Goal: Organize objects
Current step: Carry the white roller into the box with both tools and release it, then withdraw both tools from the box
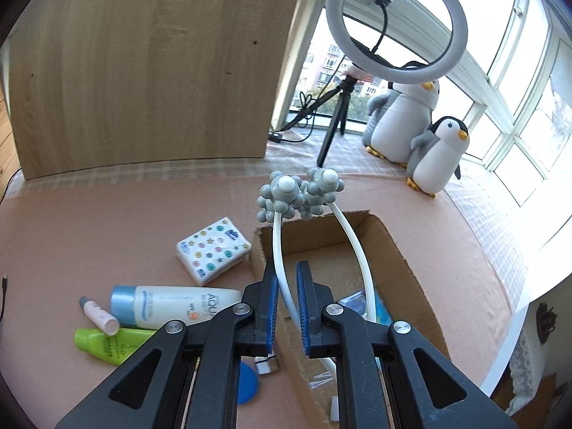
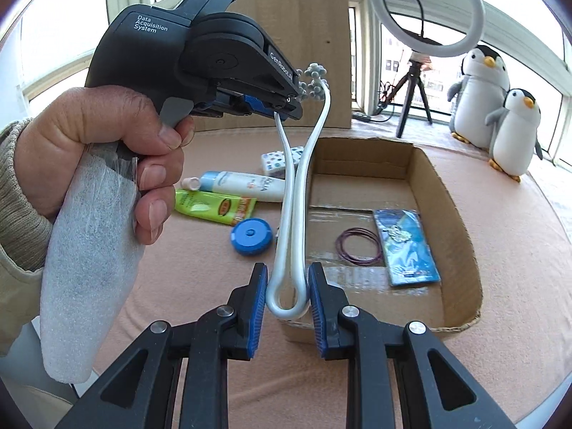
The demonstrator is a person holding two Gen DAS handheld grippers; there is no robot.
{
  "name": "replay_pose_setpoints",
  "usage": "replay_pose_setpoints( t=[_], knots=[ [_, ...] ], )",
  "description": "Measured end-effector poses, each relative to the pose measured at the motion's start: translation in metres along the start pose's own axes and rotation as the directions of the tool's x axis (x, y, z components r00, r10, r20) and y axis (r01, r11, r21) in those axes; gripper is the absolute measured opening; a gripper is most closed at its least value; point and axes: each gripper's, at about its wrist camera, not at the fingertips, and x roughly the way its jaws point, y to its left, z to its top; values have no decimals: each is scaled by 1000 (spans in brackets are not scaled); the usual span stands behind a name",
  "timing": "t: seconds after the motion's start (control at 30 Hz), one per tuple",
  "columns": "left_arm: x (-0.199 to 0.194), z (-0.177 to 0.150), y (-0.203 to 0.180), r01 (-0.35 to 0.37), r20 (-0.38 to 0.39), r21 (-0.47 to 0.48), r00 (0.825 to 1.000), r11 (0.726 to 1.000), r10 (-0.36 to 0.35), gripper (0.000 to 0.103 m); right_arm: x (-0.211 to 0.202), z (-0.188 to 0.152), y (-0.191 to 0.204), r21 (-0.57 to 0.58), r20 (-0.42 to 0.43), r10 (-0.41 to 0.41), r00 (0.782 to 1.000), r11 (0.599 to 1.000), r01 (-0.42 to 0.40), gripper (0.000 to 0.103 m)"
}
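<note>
Springiness is our worry — the white wire massager (image 2: 291, 214) looks light and slick. Our right gripper (image 2: 288, 307) brackets its bent loop, jaws narrow; beyond, our left gripper (image 1: 286, 302) pinches one prong — both above the cardboard box (image 2: 461, 221).

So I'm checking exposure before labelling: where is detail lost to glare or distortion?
Left wrist view: windows blown out white, wooden board edges bowed by the fisheye. Right wrist view: panes behind the ring light overexposed; cardboard box contents stay sharp.
</note>
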Motion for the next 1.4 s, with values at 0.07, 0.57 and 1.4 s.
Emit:
replay_pose_setpoints(
  t=[0.07, 0.57, 1.4],
  knots=[
    [9, 1, -14, 14, -9, 18, 1000, 1000, -14, 11, 1, -2, -11, 23, -1, -15, 1000, 1000, 15, 21],
    [29, -5, -28, -13, -24, 65, 1000, 998, 14, 60, 7, -5, -55, 125, -19, -135, 991, 983, 136, 26],
    [-102, -99, 215, -251, 17, -313, 963, 916, 270, 67, 89, -2, 85, -116, -205, 61, 977, 990, -86, 41]
  ],
)
